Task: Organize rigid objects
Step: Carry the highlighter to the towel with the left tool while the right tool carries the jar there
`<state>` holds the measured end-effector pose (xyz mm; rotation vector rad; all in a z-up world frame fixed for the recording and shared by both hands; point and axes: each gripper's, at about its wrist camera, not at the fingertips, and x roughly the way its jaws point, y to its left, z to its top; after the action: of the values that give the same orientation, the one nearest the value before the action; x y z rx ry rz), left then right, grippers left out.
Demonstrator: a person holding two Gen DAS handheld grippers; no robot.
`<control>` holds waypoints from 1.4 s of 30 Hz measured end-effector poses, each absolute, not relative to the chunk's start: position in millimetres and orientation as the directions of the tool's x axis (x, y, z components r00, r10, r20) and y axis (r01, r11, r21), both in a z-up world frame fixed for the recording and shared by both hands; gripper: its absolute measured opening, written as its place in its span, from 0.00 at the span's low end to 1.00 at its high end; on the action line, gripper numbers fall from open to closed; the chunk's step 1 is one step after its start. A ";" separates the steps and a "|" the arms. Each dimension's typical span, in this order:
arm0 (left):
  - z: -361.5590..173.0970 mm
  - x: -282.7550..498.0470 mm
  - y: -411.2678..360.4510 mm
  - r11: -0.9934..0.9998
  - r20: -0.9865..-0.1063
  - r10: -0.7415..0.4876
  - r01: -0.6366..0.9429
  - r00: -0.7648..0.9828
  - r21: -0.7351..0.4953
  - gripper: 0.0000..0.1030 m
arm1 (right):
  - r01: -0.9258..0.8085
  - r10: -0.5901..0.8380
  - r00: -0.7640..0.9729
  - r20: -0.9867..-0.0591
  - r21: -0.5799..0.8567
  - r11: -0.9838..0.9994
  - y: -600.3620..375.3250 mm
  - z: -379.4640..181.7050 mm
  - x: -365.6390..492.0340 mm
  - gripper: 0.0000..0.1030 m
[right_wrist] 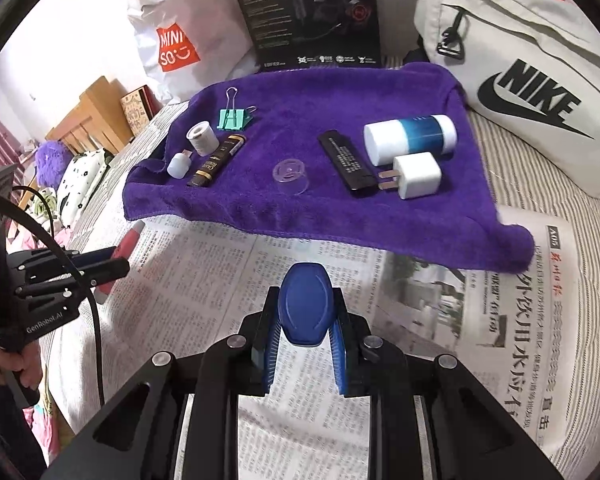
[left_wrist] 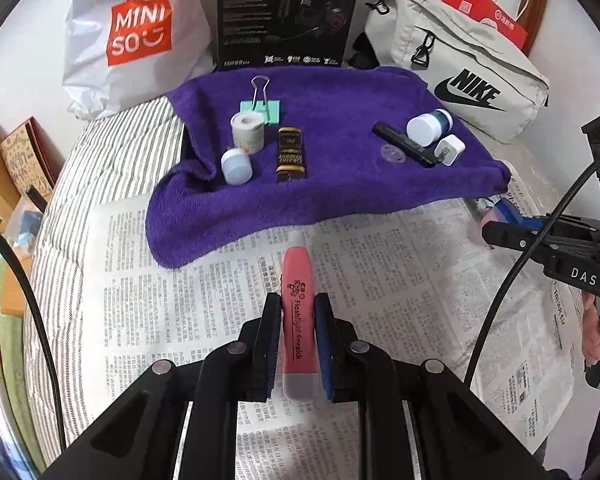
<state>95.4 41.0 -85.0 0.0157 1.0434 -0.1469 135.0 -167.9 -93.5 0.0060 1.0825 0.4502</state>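
1. The pink flashlight earpick [left_wrist: 296, 312] is a slim pink stick with a pale grey end cap and black lettering down its side; it sits low in the middle of the left wrist view, above the newspaper [left_wrist: 380, 272].
2. The blue oval object [right_wrist: 305, 304] is smooth plastic with a raised oval panel; it sits low in the middle of the right wrist view. I cannot tell what it is.
3. The left gripper [left_wrist: 298, 312] is closed tight on the pink flashlight earpick, its blue pads pressing both sides.
4. The right gripper [right_wrist: 305, 320] is likewise clamped on the blue oval object.
5. The purple towel [right_wrist: 340, 92], across the middle of both views, carries two groups:
   - left: a mint binder clip [right_wrist: 234, 118], a tape roll [right_wrist: 201, 138], a small white cap [right_wrist: 179, 166] and a brown-and-gold tube [right_wrist: 218, 160];
   - right: a black flat stick [right_wrist: 346, 162], a white-and-blue bottle [right_wrist: 410, 136] lying on its side and a white charger plug [right_wrist: 416, 176] just beside it.
   A clear plastic cap [right_wrist: 290, 176] lies between the groups.
6. Behind the towel stand a white Miniso bag [left_wrist: 140, 32], a black box [left_wrist: 288, 12] and a grey Nike bag [left_wrist: 460, 72].
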 end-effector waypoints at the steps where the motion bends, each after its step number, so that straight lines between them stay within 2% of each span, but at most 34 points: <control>1: -82.7 95.7 39.6 0.990 -0.861 -0.112 0.131 0.497 -0.054 0.16 | -0.351 0.357 0.387 -0.850 0.222 0.910 -169.4 -93.2 134.8 0.22; 24: -44.5 127.1 37.8 0.985 -0.830 -0.149 0.157 0.537 -0.074 0.16 | -0.396 0.382 0.433 -0.817 0.208 0.894 -177.4 -51.6 158.3 0.22; 42: -50.0 174.1 38.0 0.982 -0.840 -0.160 0.168 0.518 -0.084 0.16 | -0.376 0.357 0.475 -0.804 0.181 0.909 -174.7 -45.5 230.9 0.22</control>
<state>174.1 38.0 -50.0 0.0085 1.0068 -0.1971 230.9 -174.7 -45.5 -0.0217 0.9777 0.4480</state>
